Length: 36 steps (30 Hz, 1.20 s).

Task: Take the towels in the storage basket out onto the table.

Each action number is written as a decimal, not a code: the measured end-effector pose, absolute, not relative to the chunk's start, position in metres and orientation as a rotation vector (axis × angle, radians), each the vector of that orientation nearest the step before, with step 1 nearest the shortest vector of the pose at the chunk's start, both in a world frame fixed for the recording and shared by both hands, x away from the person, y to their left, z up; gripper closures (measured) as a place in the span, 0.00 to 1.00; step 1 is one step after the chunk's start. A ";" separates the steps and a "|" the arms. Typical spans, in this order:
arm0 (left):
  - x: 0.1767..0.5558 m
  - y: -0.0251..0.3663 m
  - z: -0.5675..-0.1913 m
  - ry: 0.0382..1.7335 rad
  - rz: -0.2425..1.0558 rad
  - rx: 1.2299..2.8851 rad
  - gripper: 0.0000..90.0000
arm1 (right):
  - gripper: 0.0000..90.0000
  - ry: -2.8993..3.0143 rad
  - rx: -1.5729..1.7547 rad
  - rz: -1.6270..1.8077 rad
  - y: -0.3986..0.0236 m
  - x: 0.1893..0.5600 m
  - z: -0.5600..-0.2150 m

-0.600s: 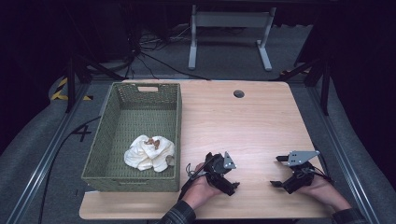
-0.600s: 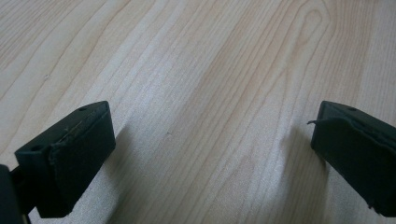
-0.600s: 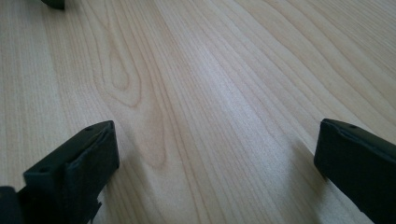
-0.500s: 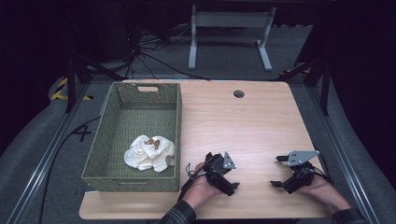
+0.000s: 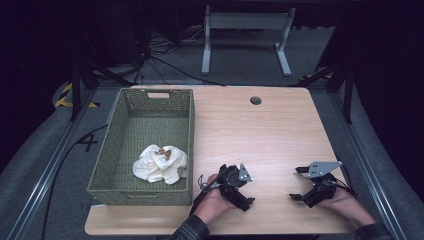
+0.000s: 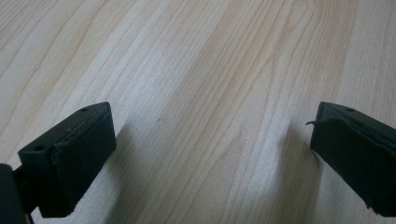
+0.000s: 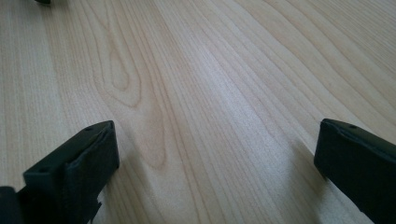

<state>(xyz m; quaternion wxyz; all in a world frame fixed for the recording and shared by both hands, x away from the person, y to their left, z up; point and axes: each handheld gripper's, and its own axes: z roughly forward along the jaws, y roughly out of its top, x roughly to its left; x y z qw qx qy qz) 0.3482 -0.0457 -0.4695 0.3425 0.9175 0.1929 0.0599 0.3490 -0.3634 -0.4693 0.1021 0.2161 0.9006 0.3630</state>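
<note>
Nothing has moved since a moment ago: both my grippers rest low on the table (image 5: 260, 125), well apart. Left gripper (image 5: 244, 189) and right gripper (image 5: 299, 183) have jaws spread wide, empty. Nearest, the white cloth (image 5: 160, 164) lies inside the green basket (image 5: 116, 150).
</note>
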 end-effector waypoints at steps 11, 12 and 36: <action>0.347 -0.041 -0.462 0.522 0.198 2.405 0.01 | 0.00 2.659 0.637 1.072 -0.363 0.349 -0.469; 0.348 -0.038 -0.460 0.534 0.199 2.396 0.01 | 0.00 2.658 0.638 1.073 -0.363 0.349 -0.469; 0.350 -0.025 -0.444 0.582 0.231 2.357 0.02 | 0.00 2.657 0.638 1.073 -0.363 0.349 -0.469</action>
